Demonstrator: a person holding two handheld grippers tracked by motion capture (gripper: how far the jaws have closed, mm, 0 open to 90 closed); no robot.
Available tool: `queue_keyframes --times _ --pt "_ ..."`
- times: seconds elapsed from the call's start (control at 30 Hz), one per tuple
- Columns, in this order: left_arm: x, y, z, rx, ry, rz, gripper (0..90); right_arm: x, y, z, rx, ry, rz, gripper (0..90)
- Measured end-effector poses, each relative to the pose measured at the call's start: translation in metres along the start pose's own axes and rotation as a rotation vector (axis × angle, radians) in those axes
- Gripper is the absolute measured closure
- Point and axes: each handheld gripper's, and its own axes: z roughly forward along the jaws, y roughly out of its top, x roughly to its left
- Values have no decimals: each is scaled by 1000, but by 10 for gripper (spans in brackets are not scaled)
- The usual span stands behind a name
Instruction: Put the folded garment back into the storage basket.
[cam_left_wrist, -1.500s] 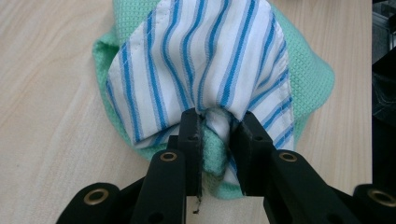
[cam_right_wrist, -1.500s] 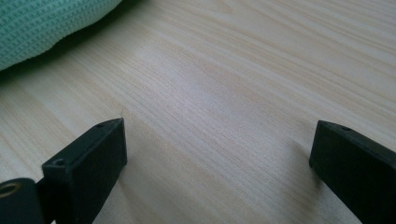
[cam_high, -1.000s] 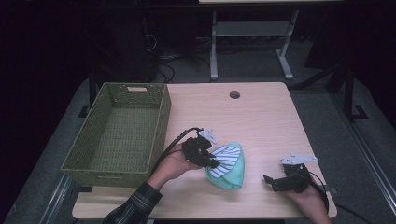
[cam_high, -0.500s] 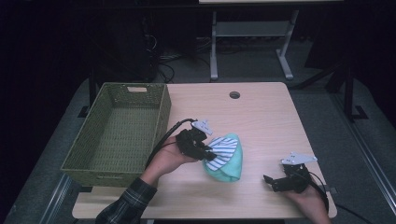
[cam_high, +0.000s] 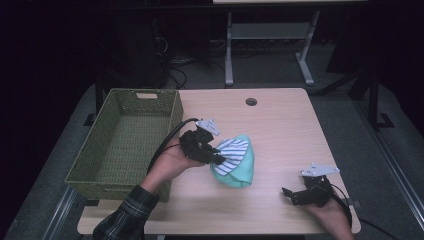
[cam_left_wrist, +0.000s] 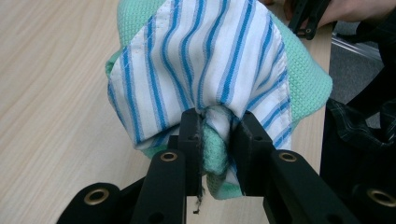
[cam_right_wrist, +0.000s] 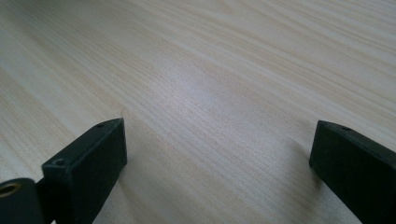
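My left gripper (cam_left_wrist: 217, 135) pinches the striped cloth (cam_left_wrist: 205, 60) and green cloth (cam_left_wrist: 303, 70) together. My right gripper (cam_right_wrist: 219, 154) rests over the worktop (cam_right_wrist: 210, 70), jaws spread.

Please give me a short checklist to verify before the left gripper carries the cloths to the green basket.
1. Left gripper clamped on the cloths: ok, jaws pinch both layers.
2. Striped cloth and green cloth held together: ok.
3. Cloths fully off the table: cannot tell.
4. Basket free inside: ok.
5. Right gripper out of the way: ok, open, near the table's front right edge.
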Motion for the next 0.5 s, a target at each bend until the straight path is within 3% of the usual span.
queue_keyframes --times 0.5 --pt "13 -8 -44 -29 79 -48 741 0 0 0 -1 0 1 34"
